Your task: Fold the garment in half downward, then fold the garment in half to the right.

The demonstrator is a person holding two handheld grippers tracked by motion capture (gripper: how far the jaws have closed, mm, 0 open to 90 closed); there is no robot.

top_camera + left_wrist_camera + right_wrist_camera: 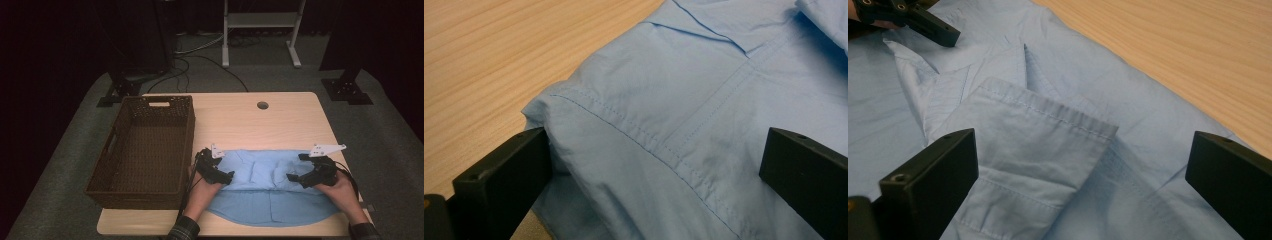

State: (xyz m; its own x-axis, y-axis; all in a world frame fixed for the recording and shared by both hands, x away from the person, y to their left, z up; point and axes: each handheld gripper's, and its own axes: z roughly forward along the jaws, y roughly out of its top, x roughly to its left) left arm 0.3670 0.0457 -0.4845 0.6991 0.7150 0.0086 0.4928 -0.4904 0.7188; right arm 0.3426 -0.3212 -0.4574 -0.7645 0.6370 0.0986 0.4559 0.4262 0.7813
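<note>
A light blue shirt point(270, 190) lies partly folded on the near half of the wooden table point(280, 120). My left gripper point(226, 176) rests open at the shirt's left end, its jaws wide apart over a stitched seam of the shirt point(664, 125). My right gripper point(295, 180) is open at the shirt's right end, jaws straddling a folded sleeve cuff point(1048, 130). The left gripper point(923, 22) also appears far off in the right gripper view. Neither gripper holds anything.
A dark brown wicker basket point(185, 145), with nothing in it, stands on the table's left side, close to the left hand. A round cable hole point(262, 105) sits near the table's far edge. Beyond the table are stand legs point(295, 55) and cables on grey carpet.
</note>
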